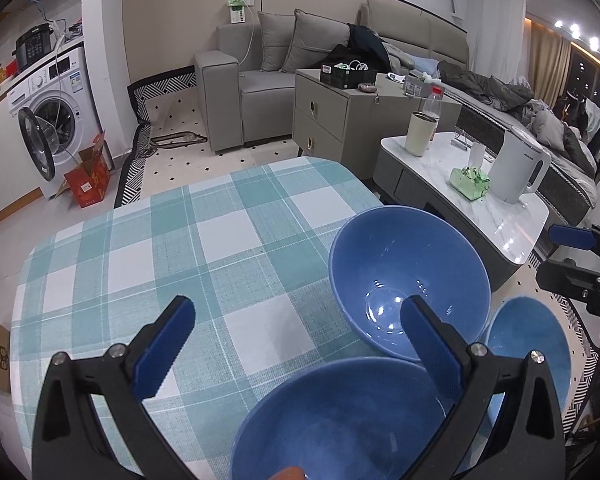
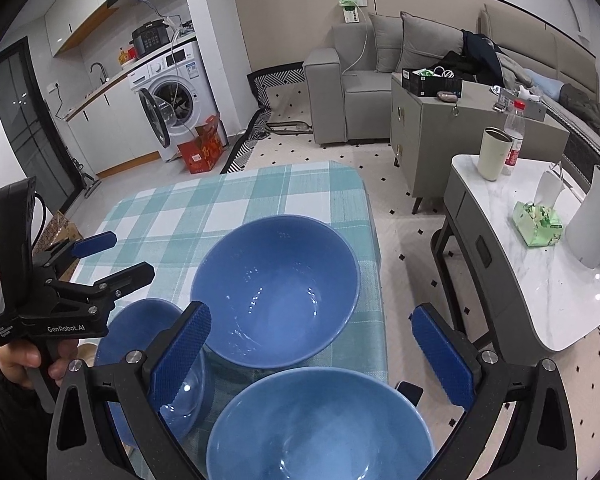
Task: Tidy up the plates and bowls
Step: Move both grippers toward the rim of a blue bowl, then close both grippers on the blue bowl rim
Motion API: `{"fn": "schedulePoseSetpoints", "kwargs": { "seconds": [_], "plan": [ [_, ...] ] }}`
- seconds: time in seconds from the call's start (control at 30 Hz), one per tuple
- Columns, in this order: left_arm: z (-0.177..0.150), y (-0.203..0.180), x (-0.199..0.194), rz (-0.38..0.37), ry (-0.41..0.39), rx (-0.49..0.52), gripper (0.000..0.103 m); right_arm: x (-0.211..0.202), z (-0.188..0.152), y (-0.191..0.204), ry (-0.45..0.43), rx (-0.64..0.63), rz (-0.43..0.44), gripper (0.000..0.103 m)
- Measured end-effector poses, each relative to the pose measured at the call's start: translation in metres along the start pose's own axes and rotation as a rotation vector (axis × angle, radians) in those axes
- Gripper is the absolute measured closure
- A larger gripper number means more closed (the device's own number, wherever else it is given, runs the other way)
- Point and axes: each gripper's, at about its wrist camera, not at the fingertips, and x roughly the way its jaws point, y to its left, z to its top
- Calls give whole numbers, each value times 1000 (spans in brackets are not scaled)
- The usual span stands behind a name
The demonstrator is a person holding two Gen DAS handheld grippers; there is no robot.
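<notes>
Three blue bowls stand on a table with a teal checked cloth (image 1: 180, 256). In the left wrist view a large bowl (image 1: 408, 276) is ahead on the right, a second (image 1: 340, 420) lies below my open left gripper (image 1: 296, 344), and a third (image 1: 536, 344) is at the right edge. In the right wrist view the large bowl (image 2: 276, 292) is ahead, one bowl (image 2: 320, 428) lies below my open right gripper (image 2: 312, 352), and another (image 2: 140, 328) is at the left under the left gripper (image 2: 112, 256). Both grippers are empty.
A marble-top side table (image 2: 548, 292) stands right of the table with a white kettle (image 2: 592, 224), a green tissue pack (image 2: 536, 220), a cream tumbler (image 2: 494, 154) and a bottle. A grey cabinet (image 2: 432, 128), sofa and washing machine (image 2: 172, 96) are beyond.
</notes>
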Motion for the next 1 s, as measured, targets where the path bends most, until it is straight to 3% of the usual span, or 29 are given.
{"fn": "schedulePoseSetpoints", "kwargs": {
  "seconds": [0.2,1.0],
  "plan": [
    [1,-6,17,4,37,28,0,20,1,-12,49,15,-40,1],
    [2,-14,57,-31,123,76,2,76,-2,-26,151,54,-14,2]
  ]
}}
